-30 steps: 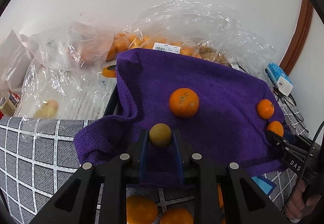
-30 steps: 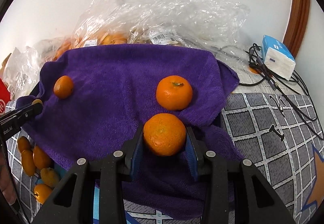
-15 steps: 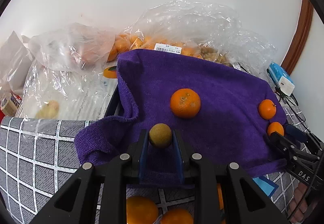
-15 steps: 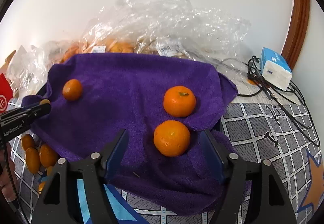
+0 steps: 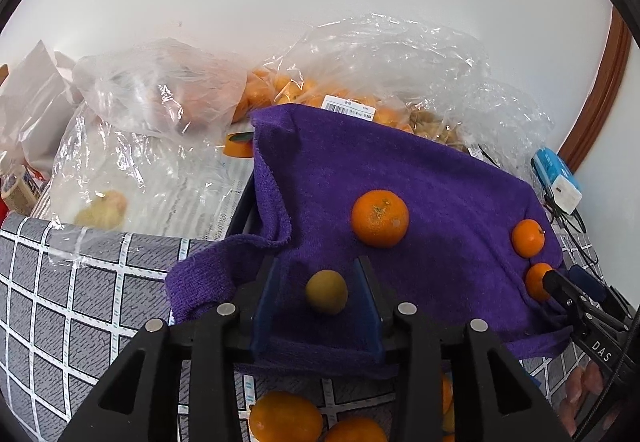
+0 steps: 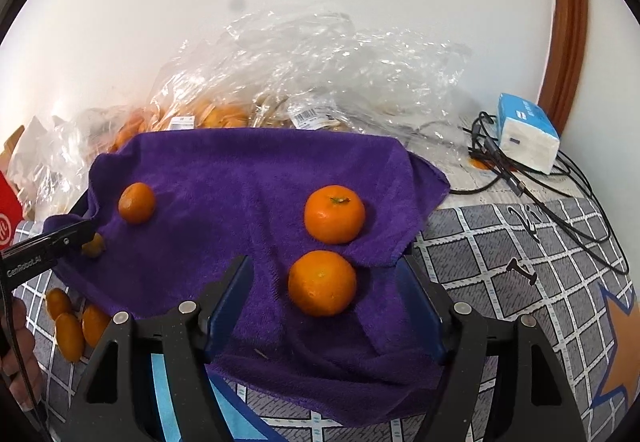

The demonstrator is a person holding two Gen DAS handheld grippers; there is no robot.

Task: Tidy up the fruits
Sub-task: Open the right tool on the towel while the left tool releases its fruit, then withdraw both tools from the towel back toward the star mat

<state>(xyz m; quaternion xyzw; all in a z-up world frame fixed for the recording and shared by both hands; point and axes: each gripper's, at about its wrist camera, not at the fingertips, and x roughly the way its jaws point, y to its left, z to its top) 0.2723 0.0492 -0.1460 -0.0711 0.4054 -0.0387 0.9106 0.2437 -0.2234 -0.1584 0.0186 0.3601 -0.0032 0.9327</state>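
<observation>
A: Where does the fruit lie?
B: Green fruit point(image 5: 326, 292) and 3 oranges point(image 6: 322, 283) rest on the towel point(image 6: 248, 178).
A: The tongs?
B: Left tongs point(image 5: 316, 294) just opening, narrowly clear of the fruit; right tongs point(image 6: 322, 296) have just spread wide around 1 orange.

- Towel point(image 6: 248, 178) is deep purple, plain, no pattern.
- Mandarins point(image 6: 322, 283) on it are bright orange; one small fruit point(image 5: 326, 291) is olive yellow-green.
- Tablecloth point(image 6: 520, 262) is grey with a white grid, plus an orange star near the right edge.
- Tissue pack point(image 6: 527, 132) is blue and white.
- Bags point(image 5: 160, 94) are clear plastic.
</observation>
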